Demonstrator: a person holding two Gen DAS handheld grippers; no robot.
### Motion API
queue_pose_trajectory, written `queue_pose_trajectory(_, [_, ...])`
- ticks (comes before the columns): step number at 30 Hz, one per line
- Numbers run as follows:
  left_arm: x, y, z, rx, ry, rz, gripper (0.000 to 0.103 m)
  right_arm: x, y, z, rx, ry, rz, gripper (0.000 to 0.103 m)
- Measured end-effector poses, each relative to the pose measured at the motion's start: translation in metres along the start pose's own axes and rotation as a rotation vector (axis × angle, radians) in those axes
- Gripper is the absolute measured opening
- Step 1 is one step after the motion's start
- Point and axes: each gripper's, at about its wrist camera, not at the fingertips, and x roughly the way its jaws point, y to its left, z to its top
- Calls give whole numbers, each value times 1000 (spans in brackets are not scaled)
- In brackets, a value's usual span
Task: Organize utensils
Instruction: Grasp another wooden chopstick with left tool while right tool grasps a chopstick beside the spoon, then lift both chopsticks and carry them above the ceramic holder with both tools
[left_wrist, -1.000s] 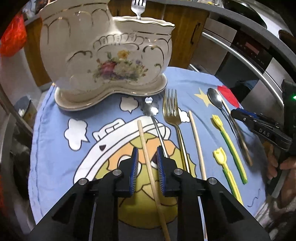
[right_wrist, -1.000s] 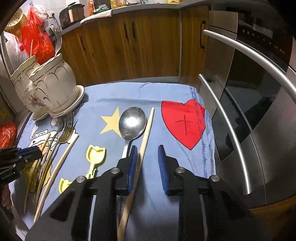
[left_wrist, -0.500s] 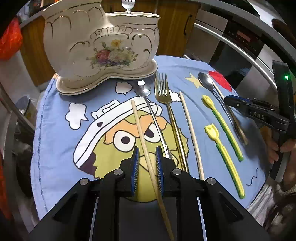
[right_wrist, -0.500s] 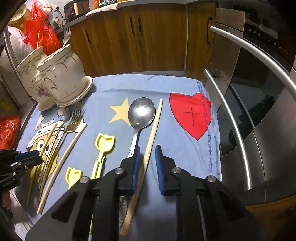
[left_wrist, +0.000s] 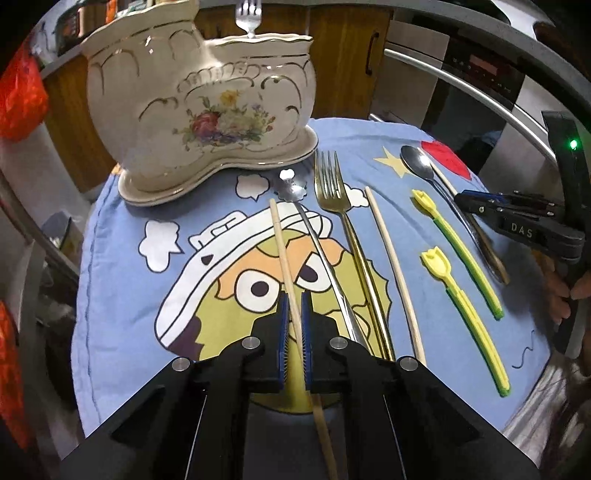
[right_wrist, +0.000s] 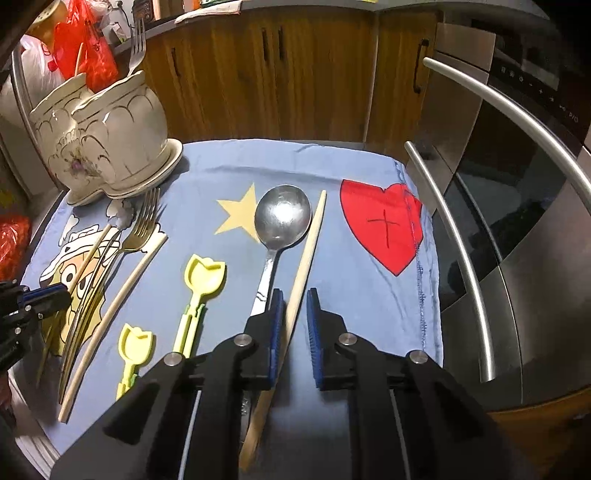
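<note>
My left gripper is shut on a wooden chopstick that lies over the cartoon cloth, pointing toward the cream floral utensil holder, which has a fork standing in it. Beside it lie a silver spoon handle, a gold fork and a second chopstick. My right gripper straddles another chopstick with a narrow gap on the right side; its jaws stand slightly open. A large silver spoon lies just left of it.
Two yellow-green tulip-shaped utensils lie mid-cloth. The blue cloth ends near the oven door with its steel handles on the right. Wooden cabinets stand behind. Red bags are at left.
The left gripper's jaws closed onto the chopstick, and the view pulled back then forward toward the holder. The right gripper's jaws narrowed around its chopstick and moved slightly forward.
</note>
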Motion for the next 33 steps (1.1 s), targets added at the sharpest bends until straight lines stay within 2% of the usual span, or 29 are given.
queue_pose_trajectory(9, [0, 1, 3, -12, -9, -16, 5, -4, -6, 3, 50, -20, 17, 6])
queue_pose_trajectory(20, [-25, 8, 10, -46, -105, -80, 5, -35, -12, 11, 87, -175, 48, 5])
queue_pose_trajectory(33, [-65, 24, 18, -66, -273, -139, 5, -77, 2, 19, 81, -377, 199, 5])
